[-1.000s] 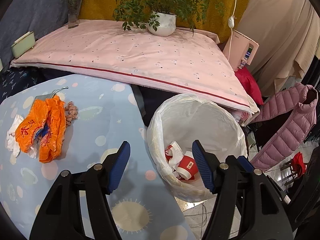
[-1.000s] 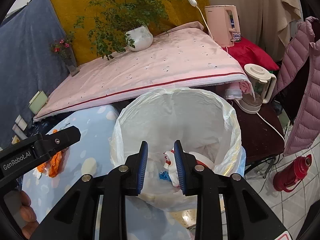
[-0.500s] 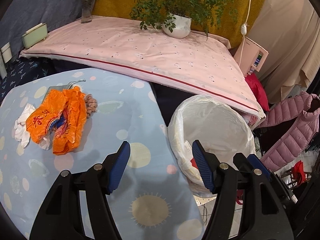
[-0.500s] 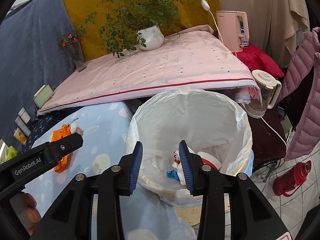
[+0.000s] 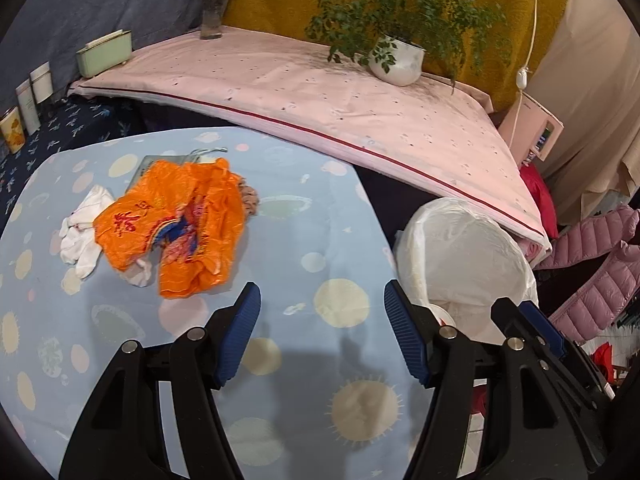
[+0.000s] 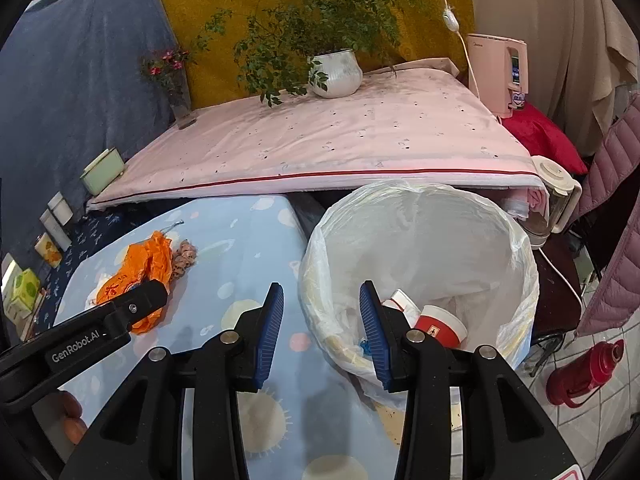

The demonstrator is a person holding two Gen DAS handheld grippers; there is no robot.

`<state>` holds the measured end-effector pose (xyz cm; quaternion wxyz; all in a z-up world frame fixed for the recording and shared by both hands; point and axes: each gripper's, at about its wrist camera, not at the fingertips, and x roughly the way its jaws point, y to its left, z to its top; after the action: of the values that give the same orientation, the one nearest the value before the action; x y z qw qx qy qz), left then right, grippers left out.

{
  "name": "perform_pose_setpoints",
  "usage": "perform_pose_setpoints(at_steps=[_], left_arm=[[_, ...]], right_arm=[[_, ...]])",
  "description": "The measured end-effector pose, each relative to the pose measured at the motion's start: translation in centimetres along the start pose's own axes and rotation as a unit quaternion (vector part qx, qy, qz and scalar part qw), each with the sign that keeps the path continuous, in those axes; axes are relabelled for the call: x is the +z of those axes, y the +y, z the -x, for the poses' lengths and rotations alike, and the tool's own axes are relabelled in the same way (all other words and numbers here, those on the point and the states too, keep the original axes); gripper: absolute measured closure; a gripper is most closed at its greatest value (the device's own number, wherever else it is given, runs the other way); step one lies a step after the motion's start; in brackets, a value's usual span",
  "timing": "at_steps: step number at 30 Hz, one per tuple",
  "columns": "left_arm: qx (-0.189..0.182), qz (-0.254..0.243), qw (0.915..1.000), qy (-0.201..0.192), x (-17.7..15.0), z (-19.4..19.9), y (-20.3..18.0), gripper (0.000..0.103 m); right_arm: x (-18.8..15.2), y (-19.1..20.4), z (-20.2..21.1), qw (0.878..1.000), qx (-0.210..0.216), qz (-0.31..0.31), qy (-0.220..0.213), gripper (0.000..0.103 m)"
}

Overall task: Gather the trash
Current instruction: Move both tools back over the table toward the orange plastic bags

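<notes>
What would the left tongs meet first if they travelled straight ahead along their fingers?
Probably the blue spotted tablecloth: the open left tongs point across bare cloth. The orange plastic bag lies left of that line and the lined bin right of it. Depth is uncertain.

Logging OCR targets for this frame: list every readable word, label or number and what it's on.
"GenRobot.AI": white print on the left gripper, on its black arm in the right wrist view.
Orange plastic bag: red characters, not legible.
Red cup in the trash bin: small dark mark, unreadable.
Pink appliance: labels too small.
</notes>
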<state>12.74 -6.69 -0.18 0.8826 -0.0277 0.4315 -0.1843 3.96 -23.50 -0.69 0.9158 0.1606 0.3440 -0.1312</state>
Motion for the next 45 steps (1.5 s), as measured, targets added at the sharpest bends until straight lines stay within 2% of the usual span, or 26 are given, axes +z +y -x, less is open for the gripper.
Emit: perform_pose_setpoints(at_steps=[4,7,17,22,28,30,33,36,39,45], left_arm=[[0.008,0.013,0.9999,-0.002,-0.1,0.3,1.8,0.042],[0.017,0.026,0.9995,-0.004,-0.2,0.5,3.3,0.036],[0.049,0.069,0.9964,-0.007,-0.7,1.0,9.0,0.032],[0.065,0.095,0.9934,-0.007,-0.9,1.2,12.1,0.031],[0.085,0.119,0.9892,-0.012,-1.0,1.5,15.1,0.022],[0.091,0.123,0.9881,-0.012,-0.9,1.5,15.9,0.021],[0.097,0.131,0.9865,-0.011,-0.8,1.3,17.2,0.02],[0.102,0.139,0.985,-0.008,-0.6,0.9,18.3,0.015],[0.099,0.147,0.9842,-0.002,-0.2,0.3,19.3,0.014],[0.094,0.152,0.9839,0.005,1.2,-1.3,20.0,0.014]], right_arm=[[-0.1,1.6,-0.1,1.0,0.007,0.013,0.003,0.064],[-0.3,2.9,-0.2,1.0,0.012,0.022,0.005,0.062],[-0.9,7.1,-1.0,0.998,0.031,0.054,0.017,0.061],[-1.3,9.1,-1.5,0.997,0.041,0.068,0.023,0.057],[-1.8,11.7,-2.5,0.994,0.052,0.087,0.034,0.055],[-1.9,12.3,-2.9,0.994,0.058,0.089,0.038,0.051],[-2.1,13.6,-3.7,0.992,0.068,0.093,0.047,0.05],[-2.4,14.7,-4.5,0.991,0.071,0.097,0.053,0.047],[-2.4,15.6,-5.6,0.99,0.077,0.097,0.06,0.043],[-2.7,17.1,-8.1,0.988,0.091,0.093,0.084,0.042]])
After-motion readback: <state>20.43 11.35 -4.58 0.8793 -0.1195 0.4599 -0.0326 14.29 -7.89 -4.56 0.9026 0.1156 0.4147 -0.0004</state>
